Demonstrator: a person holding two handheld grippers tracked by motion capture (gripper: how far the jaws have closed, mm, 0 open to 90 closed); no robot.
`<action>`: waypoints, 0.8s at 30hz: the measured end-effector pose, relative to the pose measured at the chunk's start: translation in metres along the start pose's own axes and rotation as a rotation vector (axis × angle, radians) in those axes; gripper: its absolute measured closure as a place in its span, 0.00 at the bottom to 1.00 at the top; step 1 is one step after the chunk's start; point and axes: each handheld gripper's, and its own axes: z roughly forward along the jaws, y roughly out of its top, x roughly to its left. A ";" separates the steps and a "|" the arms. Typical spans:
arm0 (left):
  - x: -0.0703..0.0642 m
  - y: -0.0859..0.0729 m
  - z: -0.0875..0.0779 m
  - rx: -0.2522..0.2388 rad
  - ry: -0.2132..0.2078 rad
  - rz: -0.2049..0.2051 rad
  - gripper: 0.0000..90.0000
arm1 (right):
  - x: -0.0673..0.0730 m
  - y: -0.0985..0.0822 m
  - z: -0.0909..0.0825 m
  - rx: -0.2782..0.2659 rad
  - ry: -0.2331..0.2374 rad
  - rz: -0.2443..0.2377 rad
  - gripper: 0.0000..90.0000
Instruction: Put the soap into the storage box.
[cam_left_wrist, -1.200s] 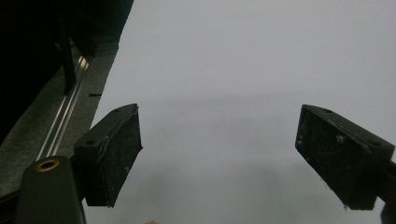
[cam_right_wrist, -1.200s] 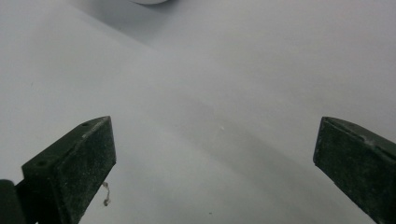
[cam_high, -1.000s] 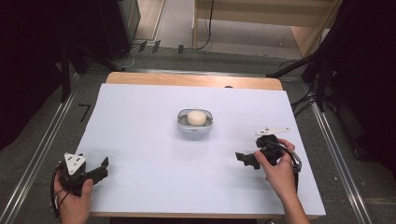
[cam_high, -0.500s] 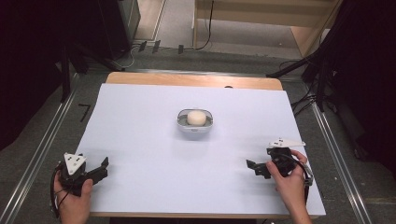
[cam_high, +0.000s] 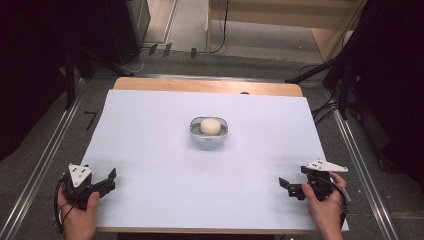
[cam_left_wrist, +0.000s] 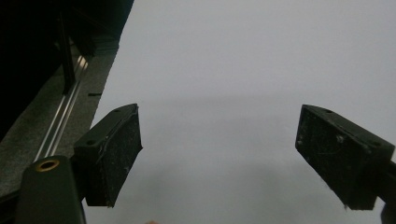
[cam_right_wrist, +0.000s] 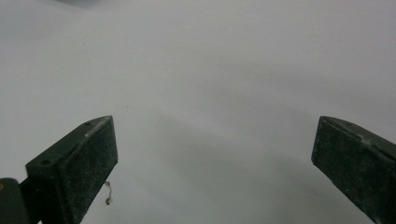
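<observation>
Only the bowl stands mid-surface; open room lies all around it, between left gripper and right gripper

White sheet on wooden table, cables on floor beyond

— Where is the left hand?

— At the near left corner, wrapped around the black two-jaw left gripper with its grey three-cornered plate on top. The jaws point forward and to the right, and in the left gripper view they stand wide apart with nothing between them.

— And the right hand?

— At the near right corner, gripping the black two-jaw right gripper, which points left. Its jaws are spread wide too, bare between.
</observation>
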 end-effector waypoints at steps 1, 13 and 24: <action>0.000 0.000 0.000 0.000 0.000 0.000 0.17 | -0.002 -0.002 -0.002 0.003 -0.001 0.001 0.00; 0.000 0.000 0.000 0.003 0.001 -0.003 0.17 | -0.033 -0.025 -0.026 -0.025 -0.030 0.040 0.00; 0.001 0.000 0.000 0.008 -0.006 -0.018 0.17 | -0.062 -0.043 -0.047 -0.065 -0.066 0.090 0.00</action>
